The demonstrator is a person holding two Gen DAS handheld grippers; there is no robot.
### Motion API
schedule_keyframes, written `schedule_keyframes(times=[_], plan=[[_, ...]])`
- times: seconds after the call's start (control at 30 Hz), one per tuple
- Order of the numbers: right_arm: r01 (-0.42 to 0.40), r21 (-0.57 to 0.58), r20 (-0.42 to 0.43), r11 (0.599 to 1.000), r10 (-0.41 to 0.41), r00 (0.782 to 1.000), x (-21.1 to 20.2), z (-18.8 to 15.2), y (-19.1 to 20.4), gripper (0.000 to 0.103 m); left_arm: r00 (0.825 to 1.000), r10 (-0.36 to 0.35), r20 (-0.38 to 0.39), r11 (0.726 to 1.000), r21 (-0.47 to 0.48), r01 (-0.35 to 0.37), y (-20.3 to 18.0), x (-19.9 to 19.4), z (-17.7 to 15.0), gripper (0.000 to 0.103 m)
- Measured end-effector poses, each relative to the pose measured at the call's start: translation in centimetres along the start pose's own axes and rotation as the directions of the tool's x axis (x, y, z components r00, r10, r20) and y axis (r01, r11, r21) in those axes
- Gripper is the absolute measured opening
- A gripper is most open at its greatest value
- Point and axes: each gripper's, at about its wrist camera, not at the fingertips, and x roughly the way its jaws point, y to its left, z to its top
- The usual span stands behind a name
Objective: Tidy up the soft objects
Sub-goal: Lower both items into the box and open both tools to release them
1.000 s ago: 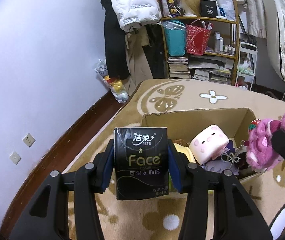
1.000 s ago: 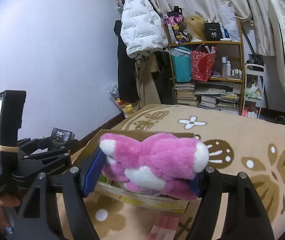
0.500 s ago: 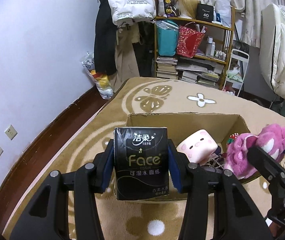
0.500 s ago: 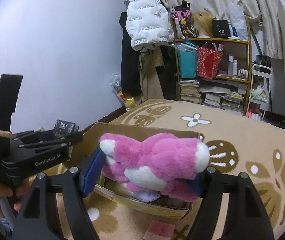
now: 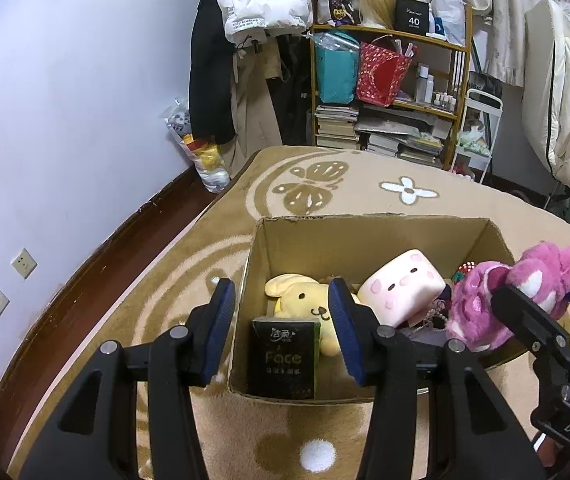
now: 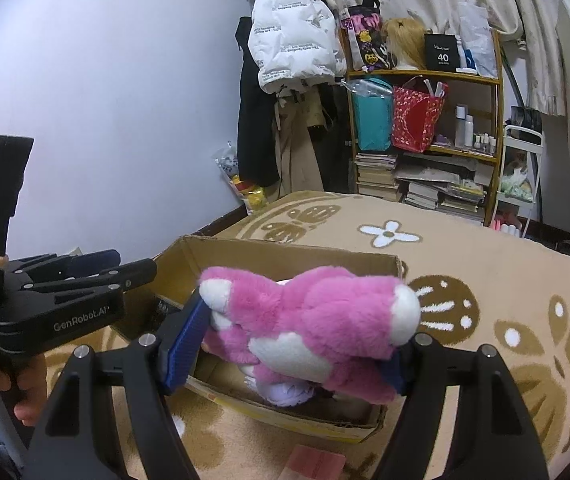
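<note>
— Two grippers, one cardboard box [image 5: 369, 236]. Which one matters now?

— My judgement: the right gripper [image 6: 293, 344]. Its jaws are clamped on the pink plush [image 6: 309, 320], which hangs over the box's right end, above the rim and not inside.

— How does the plush lie?

— Crosswise between the jaws, long axis running from one blue pad to the other, white-tipped ends sticking out past them. The box opening is straight below and slightly ahead, so the coming move is probably a short drop downward.

— And the left gripper [image 5: 281, 332]?

— Jaws apart, holding nothing, hovering above the box's near left corner. The black tissue pack [image 5: 283, 358] stands upright inside against the near wall, directly under the gap between them, beside the yellow plush dog [image 5: 305, 304].

— Anything in the way of the drop?

— A pink square plush [image 5: 401, 286] fills the middle; the free room looks to be at the right end, though its floor is mostly hidden.
</note>
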Motion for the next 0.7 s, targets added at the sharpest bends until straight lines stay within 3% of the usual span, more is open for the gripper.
schedule_keyframes(times=[0.27,0.37,0.6,0.7], plan=[[-0.015,0.025,-0.001,1.000,0.015,1.000,-0.2,0.0,-0.4,0.095,1.000,0.015,0.005,1.000,-0.017,-0.015,0.6,-0.4,0.0,0.057],[-0.010,0.034,-0.001,0.999,0.010,1.000,-0.4,0.1,-0.7,0.103,1.000,0.029,0.009,0.999,-0.032,-0.029,1.0,-0.9,0.0,0.071],[-0.005,0.057,-0.012,0.998,0.006,1.000,-1.3,0.1,-1.1,0.103,0.999,0.044,0.025,0.996,-0.079,-0.042,2.1,-2.3,-0.3,0.095],[0.003,0.066,-0.027,0.998,-0.001,1.000,-1.6,-0.2,-1.1,0.103,0.997,0.067,0.032,0.993,-0.097,-0.063,2.6,-3.1,-0.6,0.099]])
